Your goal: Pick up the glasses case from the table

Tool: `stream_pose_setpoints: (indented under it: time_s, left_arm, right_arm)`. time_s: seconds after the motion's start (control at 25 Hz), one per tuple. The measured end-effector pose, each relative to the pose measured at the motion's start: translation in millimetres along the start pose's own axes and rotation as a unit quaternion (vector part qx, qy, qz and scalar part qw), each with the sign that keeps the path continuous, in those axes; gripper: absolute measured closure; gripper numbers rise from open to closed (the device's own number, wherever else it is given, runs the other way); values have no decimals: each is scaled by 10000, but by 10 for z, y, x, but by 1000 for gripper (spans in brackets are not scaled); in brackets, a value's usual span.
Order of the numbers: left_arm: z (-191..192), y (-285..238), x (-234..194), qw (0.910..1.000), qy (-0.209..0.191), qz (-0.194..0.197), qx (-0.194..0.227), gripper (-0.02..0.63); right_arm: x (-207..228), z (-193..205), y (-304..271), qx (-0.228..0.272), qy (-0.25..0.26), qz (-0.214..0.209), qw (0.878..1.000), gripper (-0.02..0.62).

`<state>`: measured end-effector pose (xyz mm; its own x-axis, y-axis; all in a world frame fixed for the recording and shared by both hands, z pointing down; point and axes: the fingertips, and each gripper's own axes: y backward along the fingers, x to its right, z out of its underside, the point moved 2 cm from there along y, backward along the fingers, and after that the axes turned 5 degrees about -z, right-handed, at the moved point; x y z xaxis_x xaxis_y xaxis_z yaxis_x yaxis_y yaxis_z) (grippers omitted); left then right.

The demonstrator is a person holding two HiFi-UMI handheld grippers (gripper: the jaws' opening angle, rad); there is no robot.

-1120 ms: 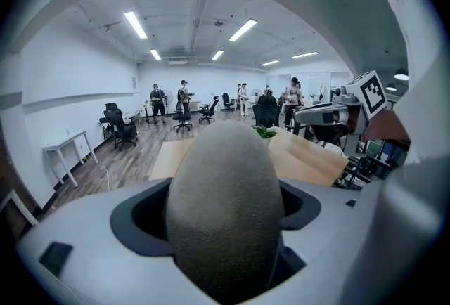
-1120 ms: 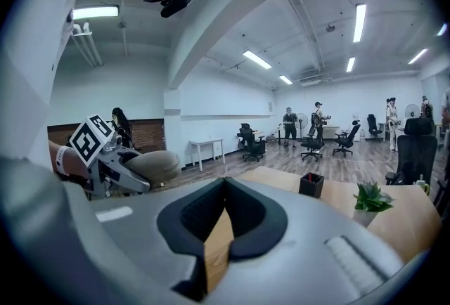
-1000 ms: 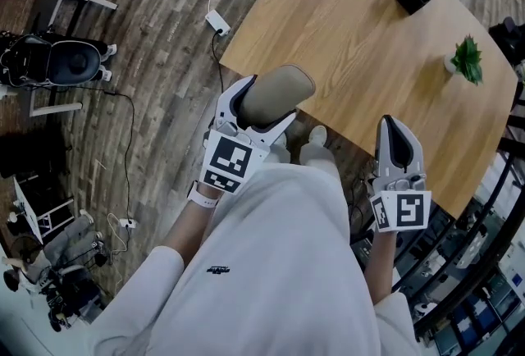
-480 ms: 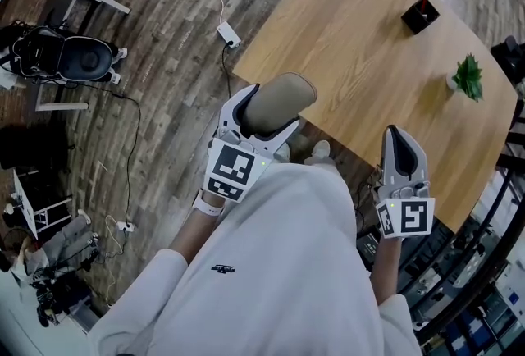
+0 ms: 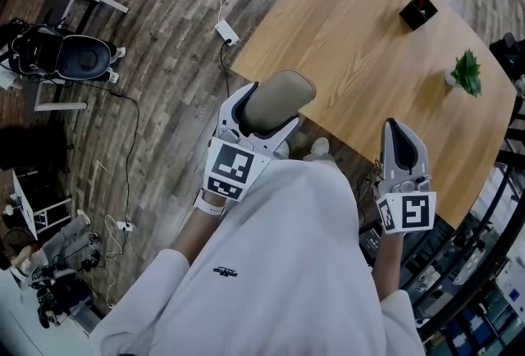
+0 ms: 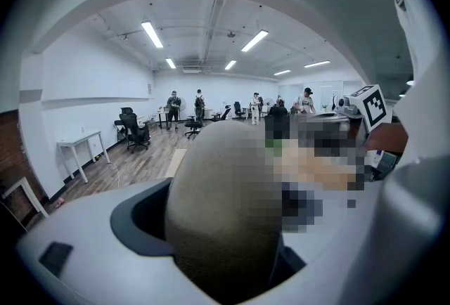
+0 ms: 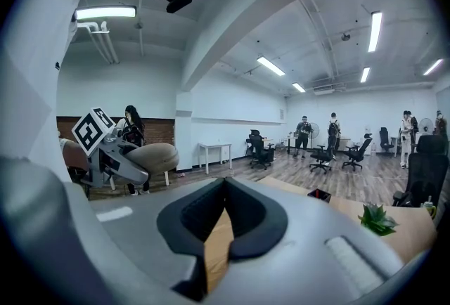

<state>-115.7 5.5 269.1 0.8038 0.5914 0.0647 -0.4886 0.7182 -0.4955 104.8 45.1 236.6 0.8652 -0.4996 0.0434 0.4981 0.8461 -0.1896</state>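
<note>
The glasses case (image 5: 283, 92) is an oval khaki case, held in the air off the near-left corner of the wooden table (image 5: 361, 51). My left gripper (image 5: 273, 106) is shut on it, jaws on either side. It fills the left gripper view as a big khaki dome (image 6: 225, 212) between the jaws. In the right gripper view the same case (image 7: 151, 156) and the left gripper (image 7: 130, 164) show at the left. My right gripper (image 5: 400, 135) hovers over the table's near edge, jaws together with nothing in them (image 7: 218, 226).
A small black box (image 5: 418, 10) and a little green potted plant (image 5: 466, 71) stand on the far part of the table. A power strip (image 5: 223, 32) and cables lie on the wood floor; dark equipment (image 5: 70, 59) sits at the left. Several people stand far off.
Only the head view has shifted slightly. The left gripper still holds the case at about the same place, and the right gripper stays shut beside it.
</note>
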Motion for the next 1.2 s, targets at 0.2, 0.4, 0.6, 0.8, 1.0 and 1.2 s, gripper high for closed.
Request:
stream_pose_setpoints:
  time_s: [0.2, 0.4, 0.6, 0.8, 1.0, 1.2]
  left_arm:
    - [-35, 33, -8, 10000, 3, 38, 19, 205]
    - [-60, 31, 35, 10000, 7, 50, 39, 206]
    - [-40, -6, 117, 9999, -30, 136, -5, 204]
    - [10, -48, 176, 9997, -110, 196, -100, 205]
    - [-51, -80, 200, 9997, -129, 227, -43, 204]
    - [-130, -104, 175, 9996, -160, 215, 47, 204]
  right_arm:
    - [31, -60, 37, 38, 34, 213, 9998, 584]
    - [4, -72, 119, 60, 7, 150, 9999, 586]
    - [-34, -34, 165, 4, -48, -27, 10000, 586]
    - [-15, -11, 193, -17, -45, -65, 10000, 586]
    - [8, -3, 216, -15, -92, -26, 10000, 586]
    - [-12, -20, 179, -6, -119, -79, 9999, 586]
